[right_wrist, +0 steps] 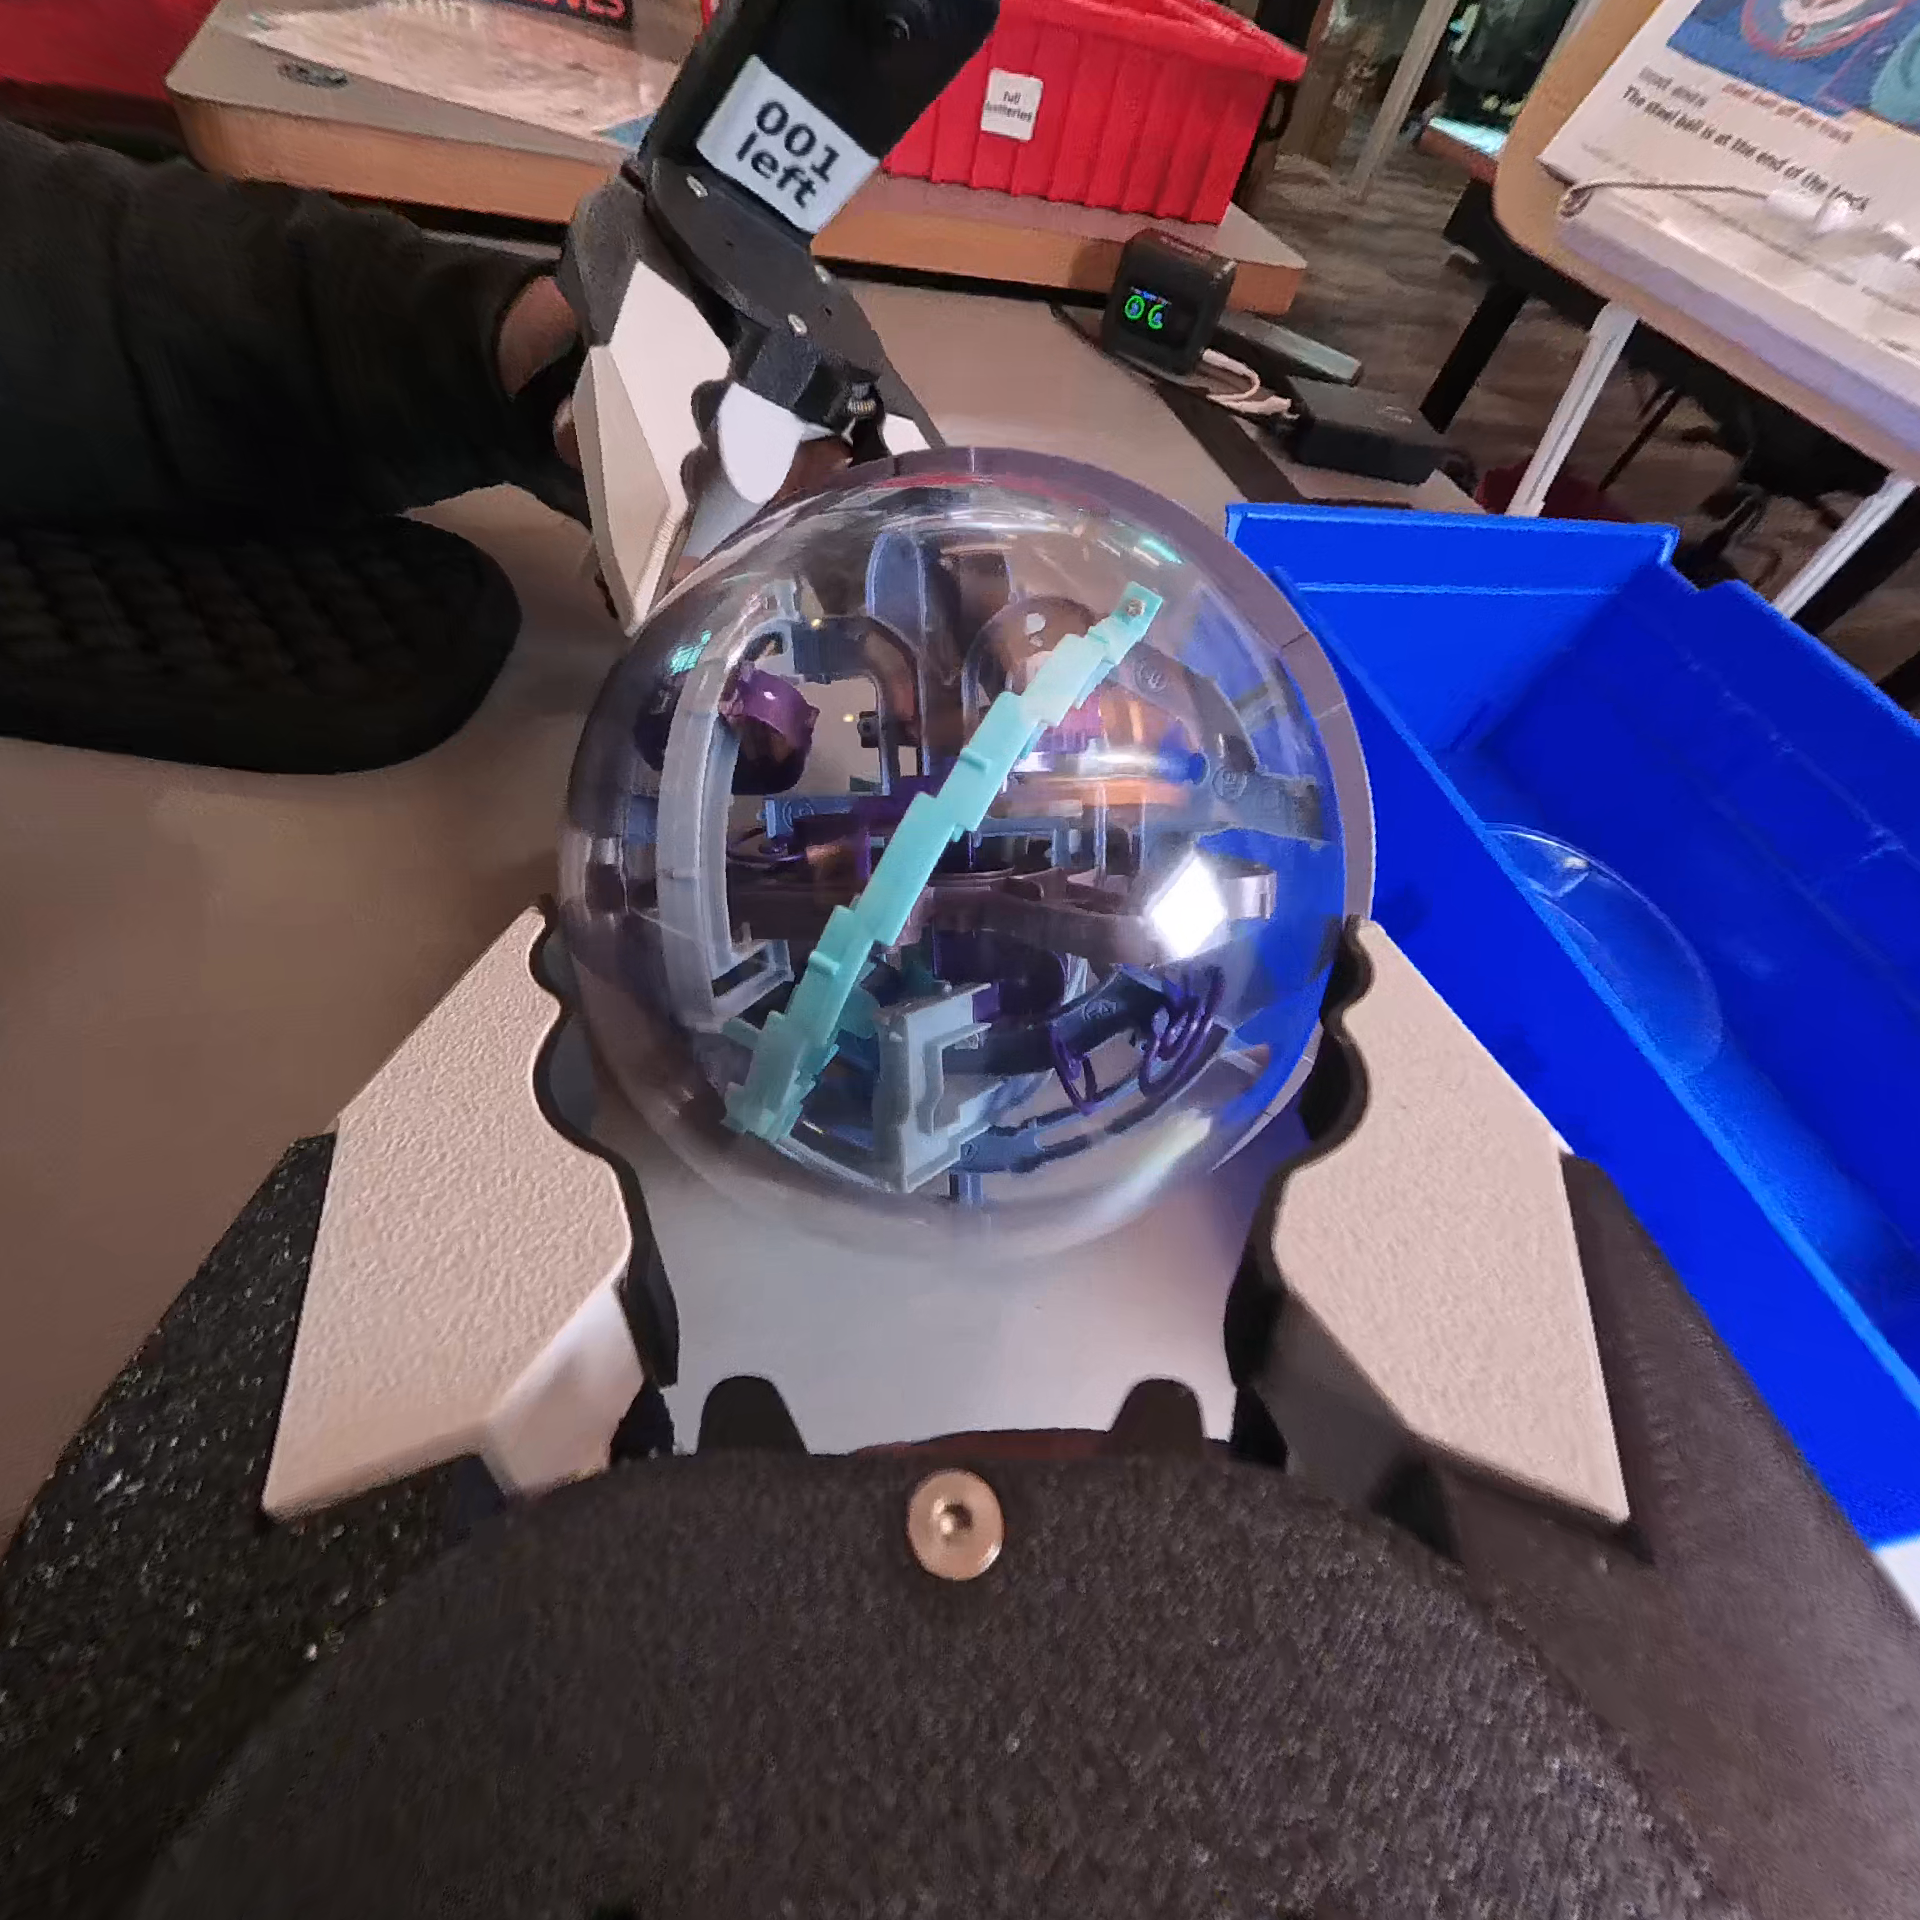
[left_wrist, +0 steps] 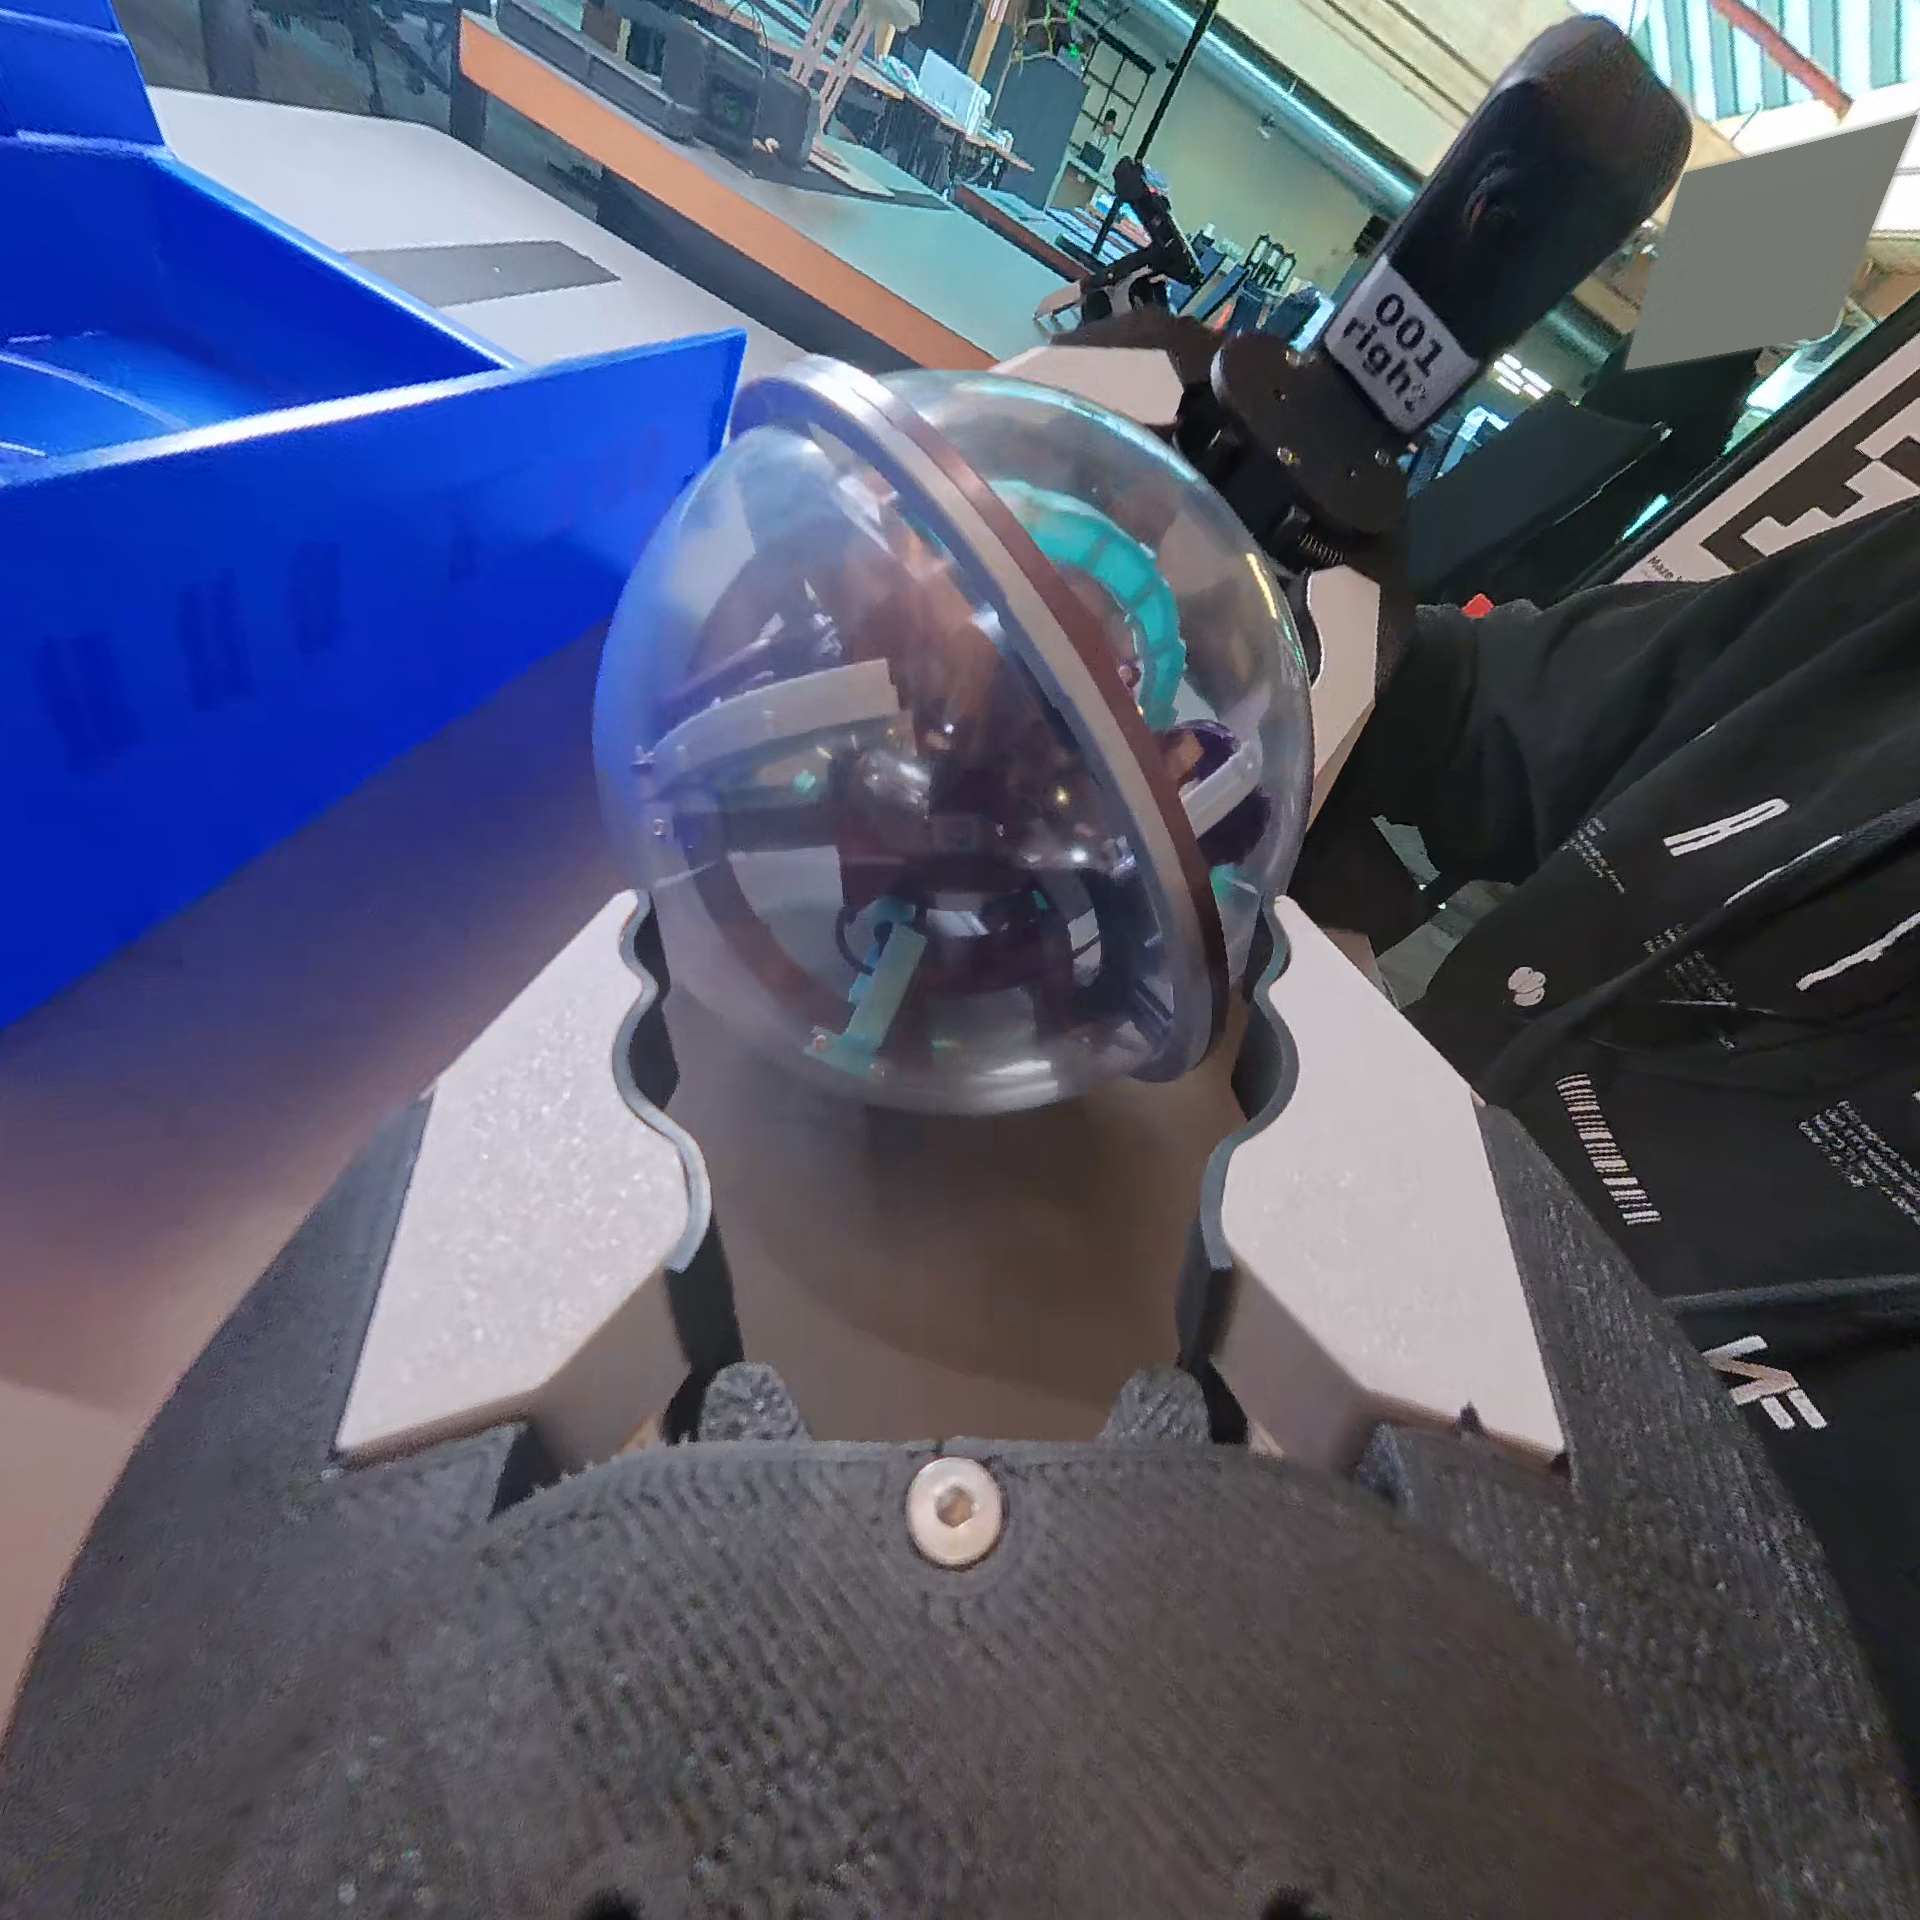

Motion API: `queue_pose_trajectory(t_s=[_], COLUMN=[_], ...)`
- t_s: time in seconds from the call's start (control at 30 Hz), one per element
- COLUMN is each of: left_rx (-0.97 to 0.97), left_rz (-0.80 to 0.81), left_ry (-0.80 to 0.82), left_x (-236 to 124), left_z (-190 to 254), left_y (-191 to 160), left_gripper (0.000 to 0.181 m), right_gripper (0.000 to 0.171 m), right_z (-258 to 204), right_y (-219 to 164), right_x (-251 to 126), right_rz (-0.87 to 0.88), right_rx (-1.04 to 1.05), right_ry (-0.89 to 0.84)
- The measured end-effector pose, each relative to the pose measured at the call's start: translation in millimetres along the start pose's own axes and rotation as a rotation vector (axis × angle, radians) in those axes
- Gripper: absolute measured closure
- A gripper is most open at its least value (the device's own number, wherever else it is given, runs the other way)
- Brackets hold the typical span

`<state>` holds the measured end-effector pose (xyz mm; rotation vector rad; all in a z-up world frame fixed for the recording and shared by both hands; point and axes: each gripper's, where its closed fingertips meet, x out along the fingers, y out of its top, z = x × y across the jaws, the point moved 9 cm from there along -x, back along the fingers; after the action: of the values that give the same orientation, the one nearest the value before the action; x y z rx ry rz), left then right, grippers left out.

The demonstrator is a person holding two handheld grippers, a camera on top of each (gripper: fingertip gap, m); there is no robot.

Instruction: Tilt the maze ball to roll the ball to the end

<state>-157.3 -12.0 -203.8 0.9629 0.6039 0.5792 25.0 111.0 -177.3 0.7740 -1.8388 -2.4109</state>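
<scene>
Clamped from opposite sides, the maze ball [right_wrist: 951, 842] is gripped by left tool [left_wrist: 951, 987] and right tool [right_wrist: 951, 997], so tilting can be controlled.

White printed label [left_wrist: 1397, 353] is noted on one black camera body [left_wrist: 1538, 187], another label [right_wrist: 779, 151] opposite. Print is also carried by white tag [right_wrist: 1010, 104] on red bin [right_wrist: 1122, 135], instruction sheet [right_wrist: 1766, 135], black garment [left_wrist: 1662, 935]. Wording is not transcribed.

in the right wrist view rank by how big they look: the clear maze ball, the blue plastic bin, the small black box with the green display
1. Clear plastic maze ball, close to the camera, so its lead is unsure.
2. Blue plastic bin, cut off by the frame edge.
3. Small black box with green display, far back on the table.
</scene>
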Motion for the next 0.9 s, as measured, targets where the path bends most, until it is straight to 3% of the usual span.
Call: queue_pose_trajectory(t_s=[0.13, 0.37, 0.5, 0.73, 0.9], left_rx=[0.066, 0.224, 0.295, 0.220, 0.138], left_rz=[-0.051, 0.061, 0.030, 0.071, 0.118], left_ry=[0.024, 0.071, 0.064, 0.108, 0.098], left_x=[-6, -17, -11, -10, -16], left_z=[2, 12, 17, 2, -5], left_y=[-1, 16, 18, 6, 2], left_gripper=[0.074, 0.056, 0.045, 0.050, 0.054], right_gripper=[0.033, 0.034, 0.034, 0.035, 0.040], right_z=[6, 13, 15, 20, 25], right_y=[7, 23, 31, 35, 25], right_x=[4, 17, 25, 36, 17], right_rz=[-0.063, -0.164, -0.193, -0.136, -0.051], right_rx=[-0.024, -0.067, -0.094, -0.054, 0.050], right_ry=[0.058, 0.140, 0.182, 0.206, 0.189])
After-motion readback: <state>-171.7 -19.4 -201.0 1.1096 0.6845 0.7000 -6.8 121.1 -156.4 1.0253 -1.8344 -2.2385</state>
